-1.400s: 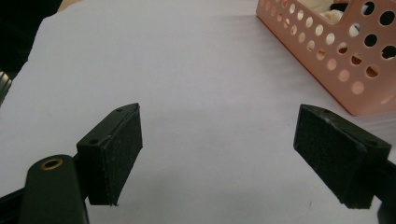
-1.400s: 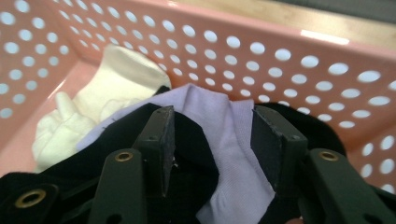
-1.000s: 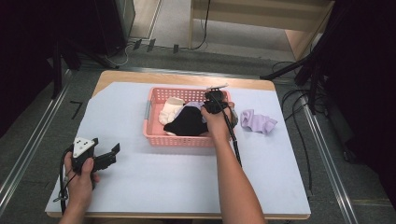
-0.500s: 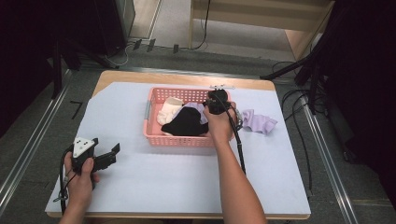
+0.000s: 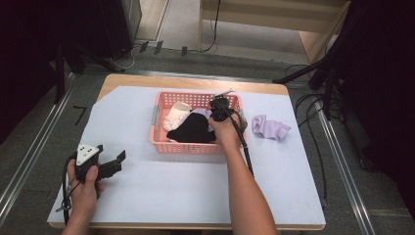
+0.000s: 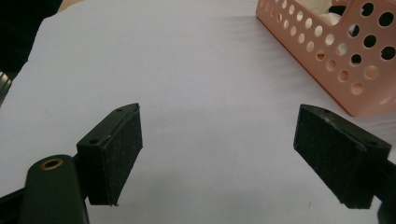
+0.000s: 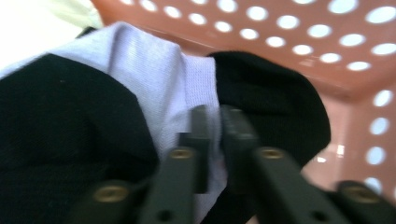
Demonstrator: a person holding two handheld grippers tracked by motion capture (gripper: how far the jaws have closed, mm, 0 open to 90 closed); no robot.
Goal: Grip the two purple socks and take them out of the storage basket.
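Forearm stretched over the pink basket

Right gripper (image 5: 219, 108) reached into the pink basket (image 5: 195, 146), its jaws pinched on the lilac sock (image 7: 154, 84) lying among black socks (image 5: 192, 129) there. Left gripper (image 5: 113, 164) rested on the worktop (image 5: 161, 186) well apart, jaws spread wide. No legible writing appeared.

Black jaws, brass screws, trailing cables

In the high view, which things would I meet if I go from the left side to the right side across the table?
Left gripper → white sock → black sock → right gripper, inside the pink basket → lilac sock lying on the table cover.
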